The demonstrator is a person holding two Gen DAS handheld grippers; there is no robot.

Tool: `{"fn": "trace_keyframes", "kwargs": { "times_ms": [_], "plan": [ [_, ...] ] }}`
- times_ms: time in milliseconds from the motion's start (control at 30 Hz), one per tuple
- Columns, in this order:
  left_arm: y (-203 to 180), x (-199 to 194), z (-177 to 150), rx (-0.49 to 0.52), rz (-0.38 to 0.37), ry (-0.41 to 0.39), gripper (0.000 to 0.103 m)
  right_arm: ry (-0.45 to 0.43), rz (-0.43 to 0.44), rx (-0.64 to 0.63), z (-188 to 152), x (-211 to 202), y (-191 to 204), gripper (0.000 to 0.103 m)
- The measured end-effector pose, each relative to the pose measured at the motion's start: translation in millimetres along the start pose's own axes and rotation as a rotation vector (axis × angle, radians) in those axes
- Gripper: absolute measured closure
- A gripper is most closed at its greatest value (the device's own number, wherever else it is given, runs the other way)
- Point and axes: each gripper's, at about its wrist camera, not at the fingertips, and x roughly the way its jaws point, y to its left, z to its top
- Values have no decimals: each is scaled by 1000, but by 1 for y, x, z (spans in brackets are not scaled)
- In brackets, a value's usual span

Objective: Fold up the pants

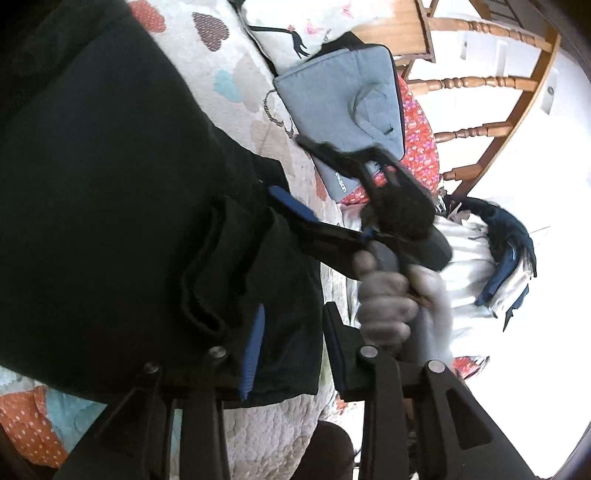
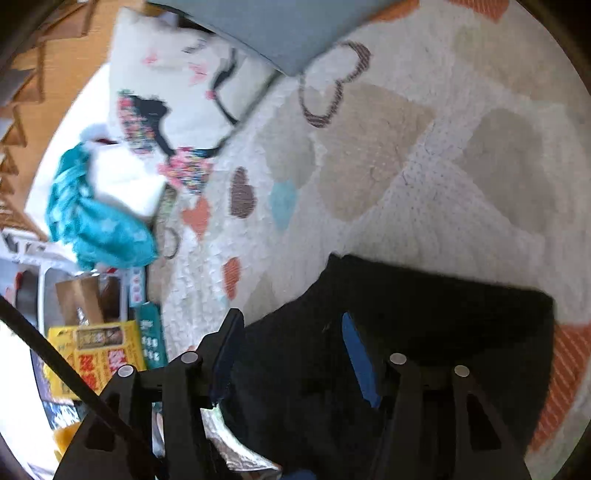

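— Where the heart-patterned quilt [image 2: 424, 155] covers the bed, what lies on it?
— Black pants [image 2: 424, 314], bunched on the quilt's near edge, below a grey laptop bag [image 1: 343, 99].
— What does the left gripper [image 1: 291, 354] do?
— Its jaws stand apart, pants fabric draped over the left one; I cannot tell if anything is pinched.
— And the right gripper [image 2: 291, 354]?
— Jaws wide apart, black cloth lying between them, ungripped. From the left camera it appears held in a gloved hand [image 1: 388, 306], beside the pants.

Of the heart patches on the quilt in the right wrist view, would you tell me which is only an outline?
The striped dark heart outline near the grey bag; the other hearts are filled.
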Motion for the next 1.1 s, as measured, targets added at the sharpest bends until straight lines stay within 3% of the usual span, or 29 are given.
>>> {"fn": "trace_keyframes", "kwargs": {
  "times_ms": [100, 167, 200, 267, 400, 533, 667, 733, 767, 867, 1000, 1067, 1100],
  "plan": [
    [5, 0, 1, -11, -14, 1, 72, -2, -42, -1, 15, 15, -4, 42],
    [7, 1, 2, -15, -21, 6, 72, -55, -81, -30, 22, 9, 1, 42],
    [8, 1, 3, -17, -23, 7, 72, -110, -178, -78, 28, 2, 8, 42],
    [8, 0, 2, -19, -24, 8, 72, -149, -275, -127, 33, -10, 14, 40],
    [7, 1, 1, -20, -18, 6, 70, -135, -159, -159, 16, -51, 17, 40],
    [5, 3, 1, -21, 8, 6, 70, -83, -47, -161, -44, -91, -5, 39],
    [4, 4, 0, -21, 25, 2, 70, -33, 126, -50, -103, -106, -52, 36],
    [2, 4, -1, -16, 27, 5, 68, -6, 106, 18, -124, -101, -82, 35],
    [0, 4, -2, -8, 24, 12, 65, -3, 70, 43, -130, -97, -96, 41],
    [-10, -3, -6, 31, 43, 5, 64, -35, 114, 67, -136, -102, -108, 47],
    [-29, -55, -11, 66, 50, -105, 60, -30, -11, -95, -136, -113, -61, 42],
    [-35, -93, -11, 85, 141, -190, 46, -51, -37, -229, -138, -124, -26, 41],
    [-34, -107, -9, 79, 181, -225, 44, -66, -55, -281, -138, -127, -11, 36]
  ]
}}
